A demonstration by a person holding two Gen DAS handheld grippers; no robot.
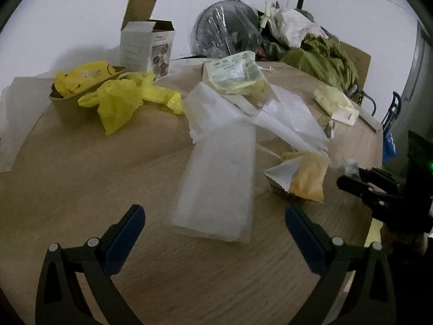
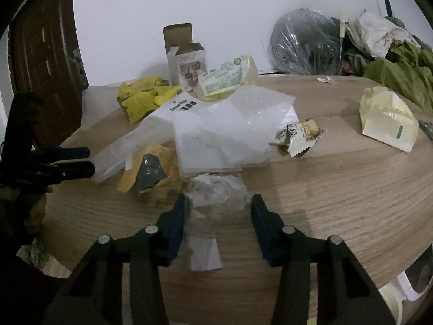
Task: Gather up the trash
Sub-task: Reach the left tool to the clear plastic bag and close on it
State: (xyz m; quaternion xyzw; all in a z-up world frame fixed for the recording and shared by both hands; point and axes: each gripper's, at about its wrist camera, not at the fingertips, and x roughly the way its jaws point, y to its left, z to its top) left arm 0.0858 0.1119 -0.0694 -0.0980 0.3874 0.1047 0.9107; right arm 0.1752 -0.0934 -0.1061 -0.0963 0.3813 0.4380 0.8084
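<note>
Trash lies scattered on a round wooden table [image 1: 81,189]. My left gripper [image 1: 215,216] is open, its jaws on either side of the near end of a long translucent plastic bag [image 1: 219,184]. An orange snack wrapper [image 1: 308,178] lies right of it. My right gripper [image 2: 219,205] is open around a crumpled clear plastic wrapper [image 2: 216,192], which sits between the fingers. It also appears in the left wrist view [image 1: 351,187]. Bubble wrap and white sheets [image 2: 230,124] lie beyond, with the orange wrapper [image 2: 148,168] to the left.
Yellow plastic bags [image 1: 121,100] lie in and beside a brown paper bowl [image 1: 67,108]. An open cardboard box [image 1: 146,46], a green-printed packet [image 1: 235,73], a torn foil wrapper [image 2: 297,135] and a pale yellow bag [image 2: 387,122] stand around. Green cloth and a wrapped fan [image 1: 224,29] sit behind.
</note>
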